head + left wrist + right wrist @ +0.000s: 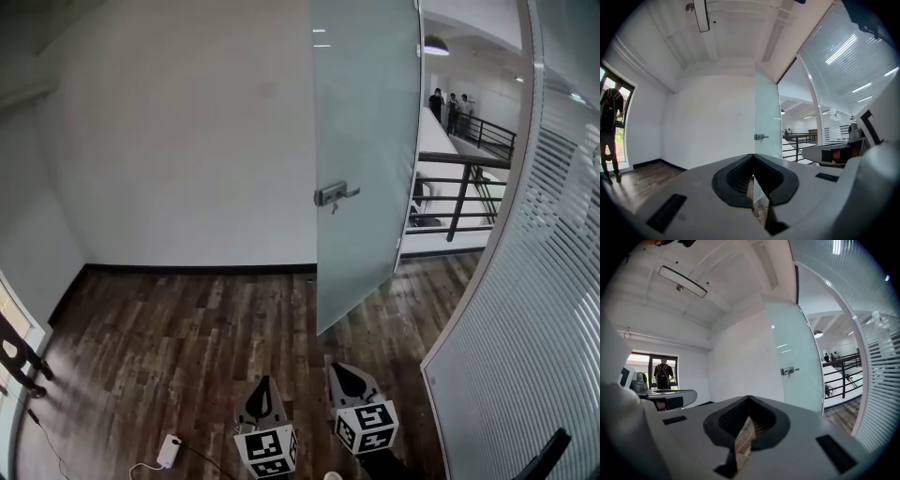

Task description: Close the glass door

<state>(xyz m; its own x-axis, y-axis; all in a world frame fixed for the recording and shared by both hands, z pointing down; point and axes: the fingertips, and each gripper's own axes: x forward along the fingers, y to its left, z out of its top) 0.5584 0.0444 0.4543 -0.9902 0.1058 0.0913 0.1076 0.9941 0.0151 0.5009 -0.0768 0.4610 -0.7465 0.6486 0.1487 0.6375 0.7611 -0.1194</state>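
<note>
— What are you carrying?
— My left gripper (pixel 265 384) and right gripper (pixel 339 370) look alike. Each has a light grey shell that tapers to a black nose. At the back of each sits a white cube (pixel 267 450) printed with black square markers.
— And seen along the jaws?
— Black ribbed pads (pixel 738 176) line the grey jaws. A dark rectangular slot (pixel 665 212) is sunk into the shell on either side of them.
</note>
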